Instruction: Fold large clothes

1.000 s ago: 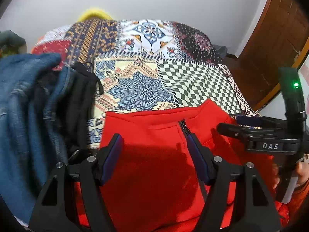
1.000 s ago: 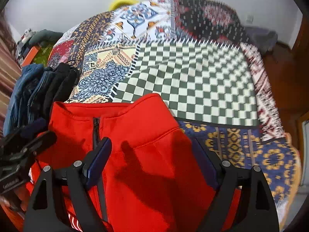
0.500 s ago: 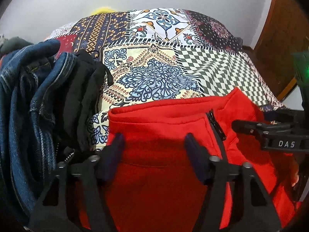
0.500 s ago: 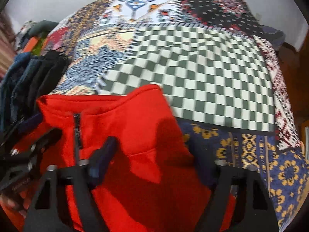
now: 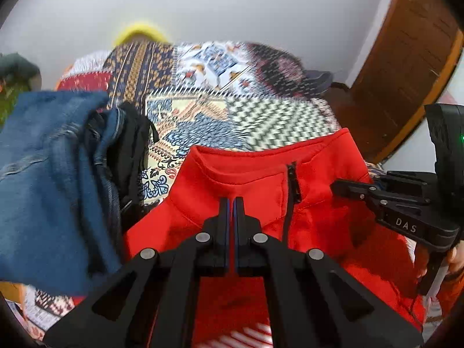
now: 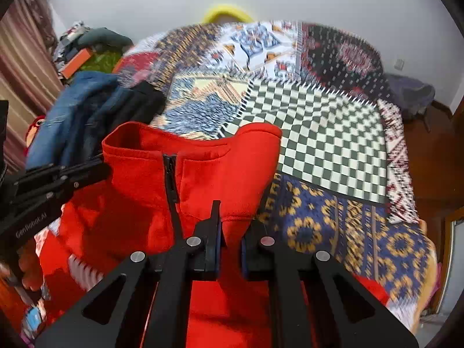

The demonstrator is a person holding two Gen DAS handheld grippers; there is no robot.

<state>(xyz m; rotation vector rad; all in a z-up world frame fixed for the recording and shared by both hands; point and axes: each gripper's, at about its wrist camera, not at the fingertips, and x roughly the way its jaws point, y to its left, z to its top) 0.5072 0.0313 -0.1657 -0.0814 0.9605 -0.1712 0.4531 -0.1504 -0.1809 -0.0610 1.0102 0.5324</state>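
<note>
A red zip-neck sweater (image 5: 255, 174) lies on the patchwork bedspread (image 5: 203, 107), collar away from me, zipper (image 5: 293, 182) right of centre. My left gripper (image 5: 231, 203) is shut on the sweater's fabric just below the collar on the left shoulder. In the right wrist view the sweater (image 6: 203, 168) is lifted at the collar, and my right gripper (image 6: 229, 220) is shut on its fabric at the right shoulder. Each gripper shows in the other's view: the right gripper (image 5: 348, 187) and the left gripper (image 6: 95, 171).
A pile of blue jeans (image 5: 49, 174) and black clothes (image 5: 133, 139) lies to the left of the sweater, also seen in the right wrist view (image 6: 87, 110). A wooden door (image 5: 406, 58) stands at the right. The checkered patch (image 6: 319, 133) lies beyond the sweater.
Both grippers were open over the sweater; now both have closed on its fabric near the collar. The collar has lifted off the bedspread.
</note>
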